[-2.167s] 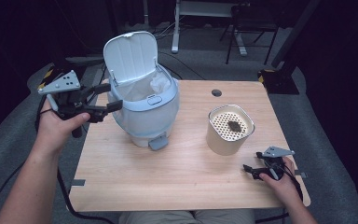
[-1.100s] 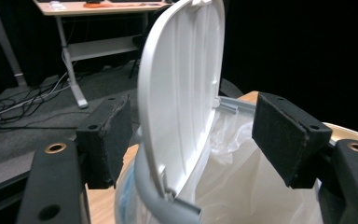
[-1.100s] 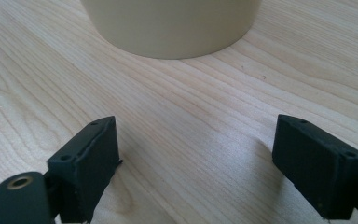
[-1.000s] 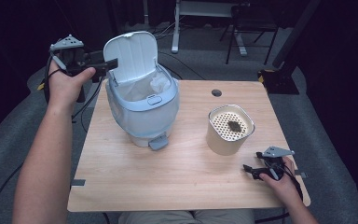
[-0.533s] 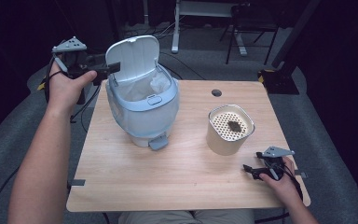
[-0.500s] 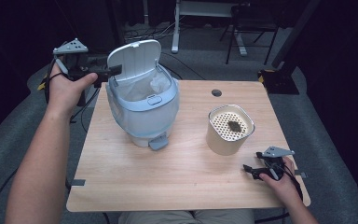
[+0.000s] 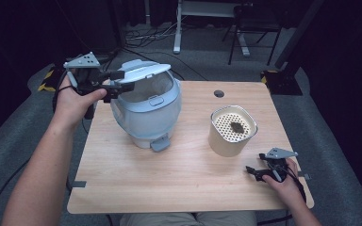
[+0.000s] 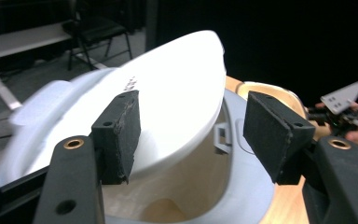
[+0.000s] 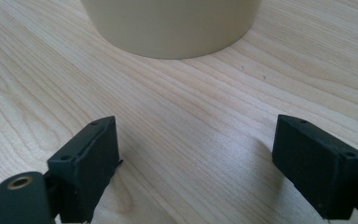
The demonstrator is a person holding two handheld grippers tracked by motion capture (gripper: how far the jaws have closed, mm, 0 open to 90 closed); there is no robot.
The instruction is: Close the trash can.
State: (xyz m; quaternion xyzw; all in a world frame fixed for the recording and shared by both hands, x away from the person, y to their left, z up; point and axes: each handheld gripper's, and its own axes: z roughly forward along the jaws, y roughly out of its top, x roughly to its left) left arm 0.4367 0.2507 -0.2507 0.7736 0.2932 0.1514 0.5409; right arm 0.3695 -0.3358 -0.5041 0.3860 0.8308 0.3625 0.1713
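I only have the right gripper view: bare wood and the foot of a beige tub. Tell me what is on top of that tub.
Observer: The beige round-cornered tub has a perforated top, and a small dark lump lies on it.
Operator: Now report where the left gripper is.
Observer: The left gripper is at the pale hinged lid of a light blue rounded appliance. The lid is tilted partway over the opening. The jaws have just been closing with the lid's edge between them, but the pads are not clamped on it.
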